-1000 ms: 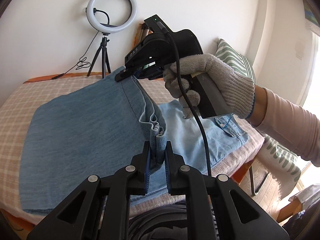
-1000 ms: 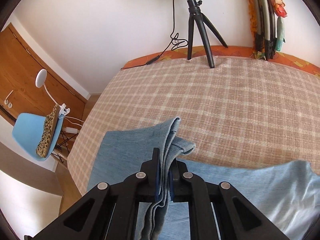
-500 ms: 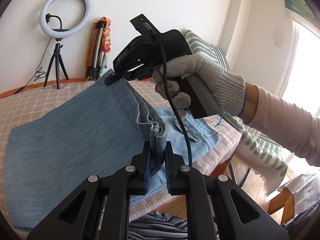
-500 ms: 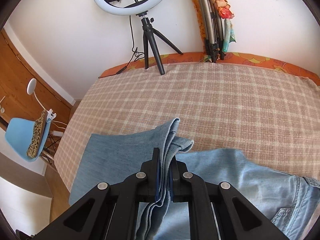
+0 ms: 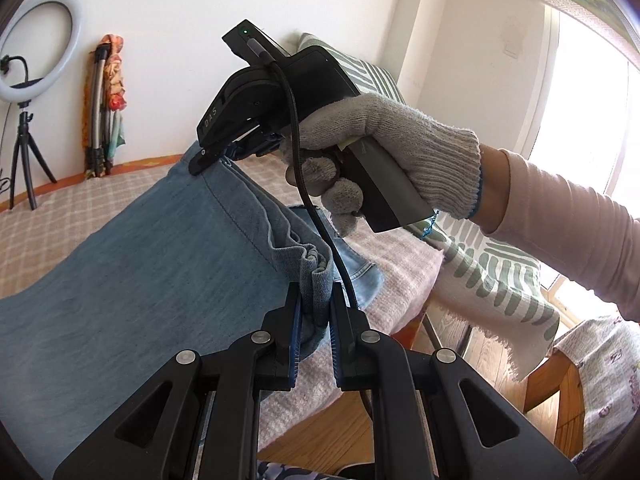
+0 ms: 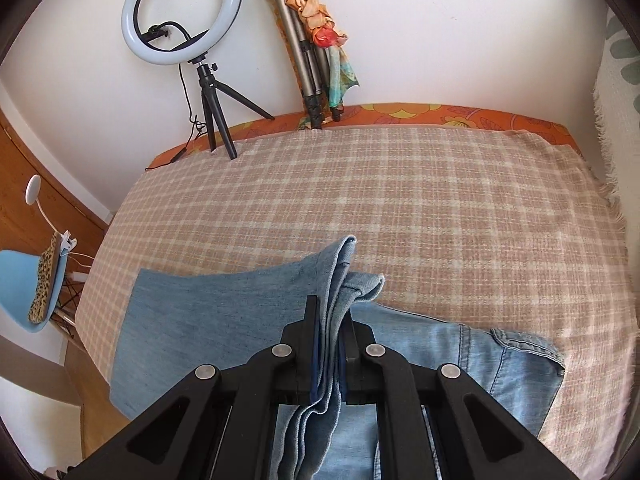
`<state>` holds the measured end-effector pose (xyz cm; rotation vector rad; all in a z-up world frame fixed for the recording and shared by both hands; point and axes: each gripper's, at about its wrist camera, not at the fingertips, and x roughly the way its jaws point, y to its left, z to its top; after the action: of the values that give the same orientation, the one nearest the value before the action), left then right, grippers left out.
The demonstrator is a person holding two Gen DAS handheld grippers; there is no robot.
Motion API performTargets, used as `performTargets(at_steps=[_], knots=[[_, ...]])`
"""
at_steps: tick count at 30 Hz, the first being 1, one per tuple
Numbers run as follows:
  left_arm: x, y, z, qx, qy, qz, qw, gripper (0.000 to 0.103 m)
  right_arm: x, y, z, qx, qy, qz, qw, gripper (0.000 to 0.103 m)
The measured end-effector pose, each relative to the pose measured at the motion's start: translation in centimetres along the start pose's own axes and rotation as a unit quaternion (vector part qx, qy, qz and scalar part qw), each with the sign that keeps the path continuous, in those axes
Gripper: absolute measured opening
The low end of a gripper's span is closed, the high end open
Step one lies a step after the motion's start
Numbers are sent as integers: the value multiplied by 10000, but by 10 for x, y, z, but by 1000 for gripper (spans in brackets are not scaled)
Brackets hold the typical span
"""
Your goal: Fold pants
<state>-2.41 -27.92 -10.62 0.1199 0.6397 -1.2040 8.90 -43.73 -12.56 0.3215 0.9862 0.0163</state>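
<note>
Blue denim pants lie on a checked bed cover, the leg ends lifted and folded over toward the waistband. My left gripper is shut on the near corner of the leg hems. My right gripper, held by a gloved hand, is shut on the far corner of the same hem edge; in the right wrist view it pinches several denim layers. The hem edge hangs taut between both grippers above the bed.
A ring light on a tripod and a folded tripod with a scarf stand at the wall. A blue chair is left of the bed. A striped cushion lies at the bed's right end, beside wooden floor.
Both grippers have carried the lifted leg hems further over the pants toward the waistband end. The folded part now covers more of the lighter upper pants. Both grips stay shut.
</note>
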Motion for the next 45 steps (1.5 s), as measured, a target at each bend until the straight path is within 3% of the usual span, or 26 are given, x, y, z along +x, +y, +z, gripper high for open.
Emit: performTargets(at_steps=[12,24,26,30,34,37,41,45], knots=[[56,-30,7,104,336,-349,9988,11,-1,-72,-10,365,45,-314,9988,5],[102,-32,-14,-96,819,-463,9955,11,38,-96,-23,352,372,-419,9978,5],[106,-32,-17,-112,920,-513,9944,11,39,-96,-24,264,382,-566,9973,9],[107,-41,-22,-112,1088,-637,9920,17,29,-94,-22,156,323,-778,9963,27],[98,-43,-21,-13,1083,-547,9926,21,7,-87,-20,-15,29,-1211,9926,43],[85,-35,-19,-214,1032,-487,9932,30,-11,-81,-19,99,-261,-1030,9943,43],[58,-17,-16,-349,880,-183,9953,31,-19,-52,-18,-32,-420,-530,9977,43],[23,4,-17,-553,728,226,9956,31,-2,-11,-21,-296,-271,-68,9992,40]])
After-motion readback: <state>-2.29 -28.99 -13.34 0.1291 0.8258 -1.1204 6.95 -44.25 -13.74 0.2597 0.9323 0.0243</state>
